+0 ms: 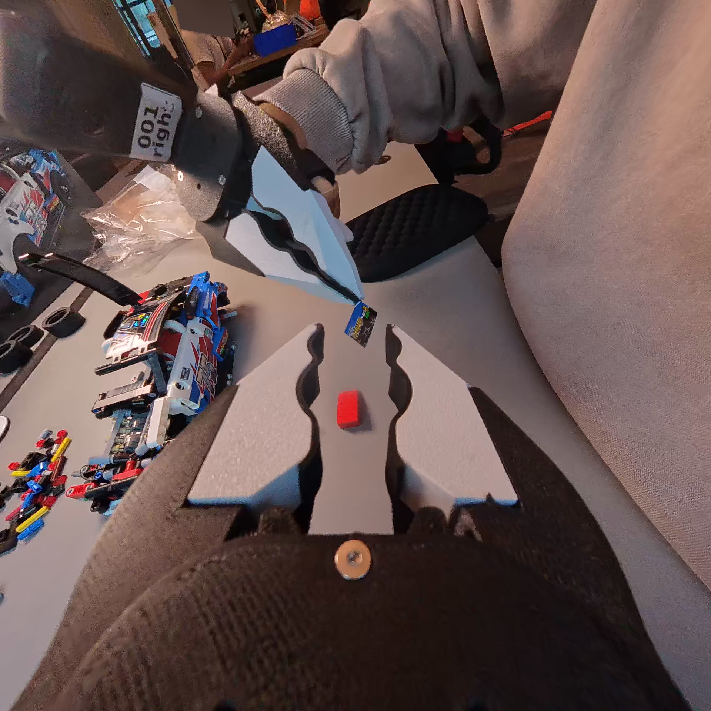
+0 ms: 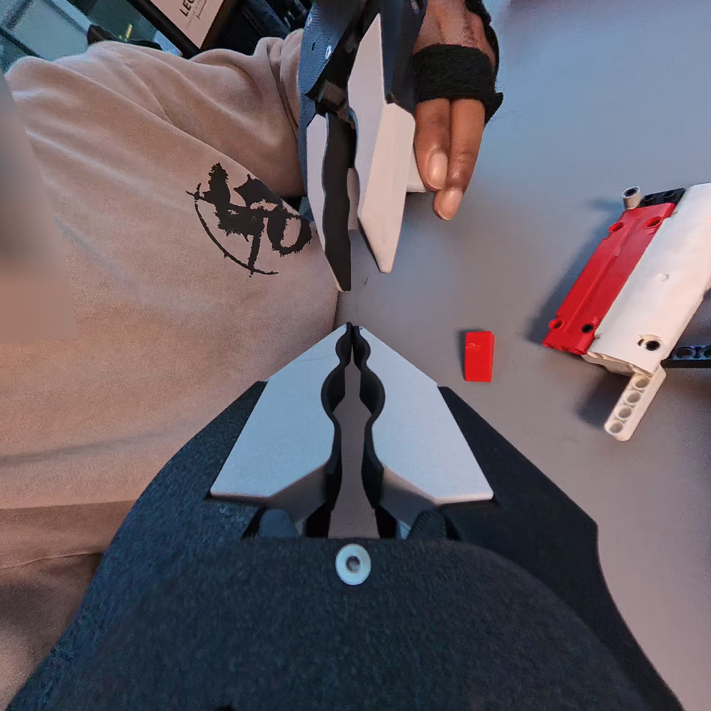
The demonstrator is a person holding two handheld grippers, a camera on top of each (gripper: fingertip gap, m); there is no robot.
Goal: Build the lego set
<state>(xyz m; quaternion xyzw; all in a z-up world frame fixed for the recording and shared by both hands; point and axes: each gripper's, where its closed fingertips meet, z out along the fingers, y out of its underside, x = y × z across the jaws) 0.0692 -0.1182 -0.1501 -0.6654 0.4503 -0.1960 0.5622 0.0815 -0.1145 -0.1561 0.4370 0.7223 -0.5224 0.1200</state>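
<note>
A small red tile (image 1: 349, 409) lies flat on the grey table (image 1: 423, 315), between the fingers of my open, empty left gripper (image 1: 354, 331). My right gripper (image 1: 358, 301) reaches in from the upper left and is shut on a corner of a small blue and black sticker (image 1: 361, 324), held just above and beyond the left fingertips. In the right wrist view the right gripper (image 2: 352, 327) is closed tip to tip and the sticker is hidden. There the red tile (image 2: 478, 356) lies to its right and the left gripper (image 2: 365, 277) hangs above.
A partly built blue, white and red lego car (image 1: 165, 369) stands left, with loose small pieces (image 1: 34, 488), black tyres (image 1: 38, 331) and a plastic bag (image 1: 142, 219). A red and white panel assembly (image 2: 635, 281) lies right. The person's beige sweatshirt (image 2: 154, 192) borders the table.
</note>
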